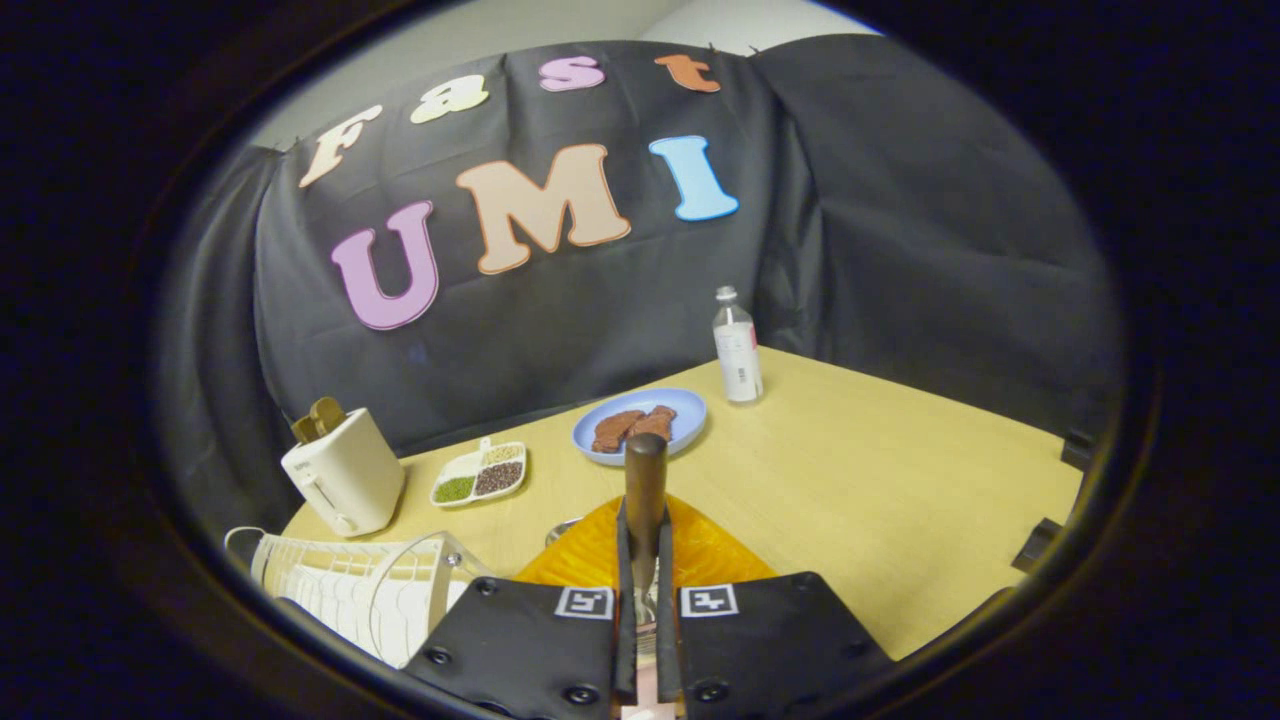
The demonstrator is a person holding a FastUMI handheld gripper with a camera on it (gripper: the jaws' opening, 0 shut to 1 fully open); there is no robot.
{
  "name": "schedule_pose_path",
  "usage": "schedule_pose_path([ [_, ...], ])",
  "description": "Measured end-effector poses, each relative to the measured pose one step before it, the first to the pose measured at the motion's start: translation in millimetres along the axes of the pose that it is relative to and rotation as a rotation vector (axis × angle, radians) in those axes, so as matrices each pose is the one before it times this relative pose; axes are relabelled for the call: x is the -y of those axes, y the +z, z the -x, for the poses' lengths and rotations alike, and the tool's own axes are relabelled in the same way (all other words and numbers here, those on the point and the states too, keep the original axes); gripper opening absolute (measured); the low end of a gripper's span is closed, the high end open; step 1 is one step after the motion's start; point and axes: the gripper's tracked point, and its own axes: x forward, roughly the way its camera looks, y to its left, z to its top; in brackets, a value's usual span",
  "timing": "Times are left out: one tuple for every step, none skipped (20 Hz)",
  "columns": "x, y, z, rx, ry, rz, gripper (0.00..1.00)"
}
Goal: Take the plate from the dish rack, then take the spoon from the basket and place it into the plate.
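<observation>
Even, soft light; sharp centre, fisheye-bent edges.

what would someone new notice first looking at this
The eye lands first on the brown-handled spoon clamped between the gripper jaws, sticking up over the orange plate that lies just ahead on the wooden table. Beyond it sits a blue plate with brown food, a clear bottle beside it. A white toaster and white dish rack stand off to the side.

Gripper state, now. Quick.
Gripper: shut on the spoon, brown handle sticking up between the fingers, held above the orange plate.
</observation>
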Motion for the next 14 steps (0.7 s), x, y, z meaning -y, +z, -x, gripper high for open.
schedule_pose_path([
  [-2.62,2.10,0.77,0.00600,0.00678,0.00919,0.10],
  [-1.86,3.46,0.97,0.00888,0.00243,0.01184,0.10],
  [-1.40,3.58,1.36,0.00806,0.00112,0.01180,0.10],
  [-0.42,3.91,1.27,0.00809,-0.00247,0.00870,0.10],
  [-0.04,4.31,1.55,0.00529,-0.00582,0.00431,0.10],
  [-1.18,4.00,2.15,0.00686,-0.00141,0.00235,0.11],
  [-0.91,5.11,1.51,0.00715,-0.00135,-0.00280,0.11],
  [-0.59,4.91,1.18,0.01294,0.00400,-0.00042,0.10],
  [-0.83,6.33,1.32,0.01522,0.00219,-0.00098,0.10],
  [-0.75,5.70,1.33,0.01620,0.00415,0.00177,0.10],
  [0.08,5.90,1.17,0.01253,0.00271,0.00302,0.10],
  [-0.08,5.99,1.39,0.01282,0.00016,0.00511,0.10],
  [0.68,6.39,1.90,0.01091,-0.00117,0.00543,0.10],
  [1.44,5.70,2.16,0.00714,-0.00632,0.00208,0.10],
])
